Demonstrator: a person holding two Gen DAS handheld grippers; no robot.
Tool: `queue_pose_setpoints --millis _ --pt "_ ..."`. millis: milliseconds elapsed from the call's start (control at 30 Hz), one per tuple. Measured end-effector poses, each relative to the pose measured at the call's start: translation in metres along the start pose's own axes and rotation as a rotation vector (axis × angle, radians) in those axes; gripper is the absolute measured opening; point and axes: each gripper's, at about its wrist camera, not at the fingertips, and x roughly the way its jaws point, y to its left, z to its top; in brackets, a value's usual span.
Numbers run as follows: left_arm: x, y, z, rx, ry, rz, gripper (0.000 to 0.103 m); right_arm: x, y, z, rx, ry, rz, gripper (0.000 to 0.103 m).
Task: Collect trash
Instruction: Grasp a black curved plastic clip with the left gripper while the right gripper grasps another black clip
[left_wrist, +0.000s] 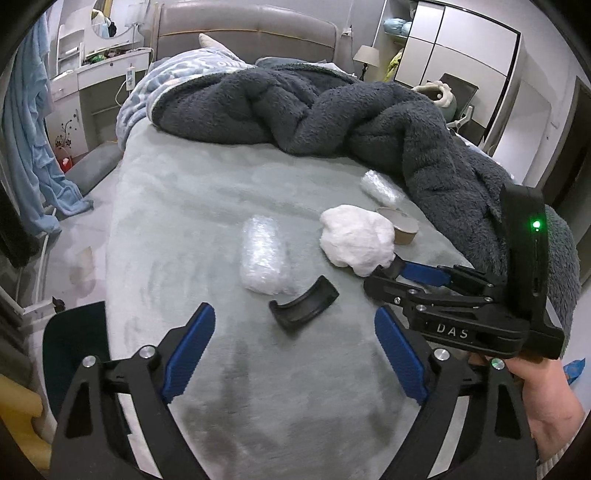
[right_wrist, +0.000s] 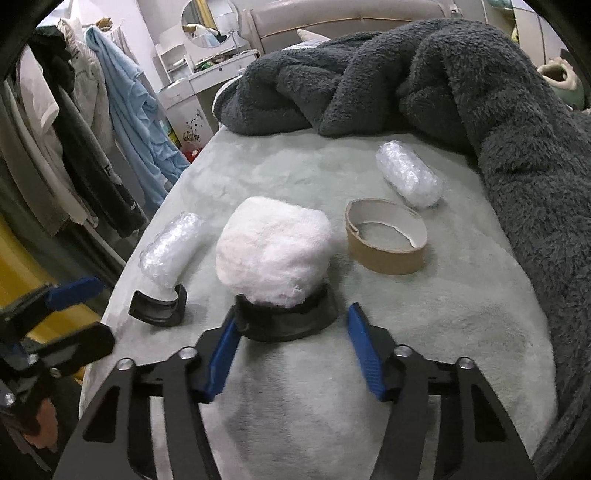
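Trash lies on a grey-green bed. A white cotton wad (right_wrist: 273, 251) (left_wrist: 356, 236) rests against a black curved plastic piece (right_wrist: 288, 321). A second black curved piece (left_wrist: 303, 304) (right_wrist: 159, 306) lies beside a bubble-wrap roll (left_wrist: 263, 254) (right_wrist: 170, 247). A cardboard tape ring (right_wrist: 386, 236) (left_wrist: 402, 229) and another bubble-wrap roll (right_wrist: 408, 173) (left_wrist: 380, 188) lie further back. My left gripper (left_wrist: 293, 347) is open and empty above the second black piece. My right gripper (right_wrist: 290, 354) is open, its fingers on either side of the first black piece, just short of the wad.
A dark fleece blanket (left_wrist: 314, 107) is heaped across the bed's far and right side. Clothes (right_wrist: 74, 129) hang at the left beside the bed's edge. A dresser (left_wrist: 107, 74) stands by the headboard (left_wrist: 243, 33). A yellow object (right_wrist: 22, 280) sits low at the left.
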Motion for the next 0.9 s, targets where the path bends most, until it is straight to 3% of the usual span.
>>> queue_pose_setpoints --millis 500,700,900 --pt "0.029 -0.006 0.004 -0.067 0.022 0.019 0.078 -0.033 -0.012 -0.011 -0.034 -0.033 -0.011 0.047" --pt "0.039 -0.003 0.005 -0.102 0.03 0.026 0.071 -0.043 -0.025 -0.019 -0.01 -0.036 -0.028 0.047" --pt "0.046 -0.011 0.004 -0.08 0.037 0.028 0.059 -0.046 -0.011 -0.027 -0.034 -0.021 -0.022 0.047"
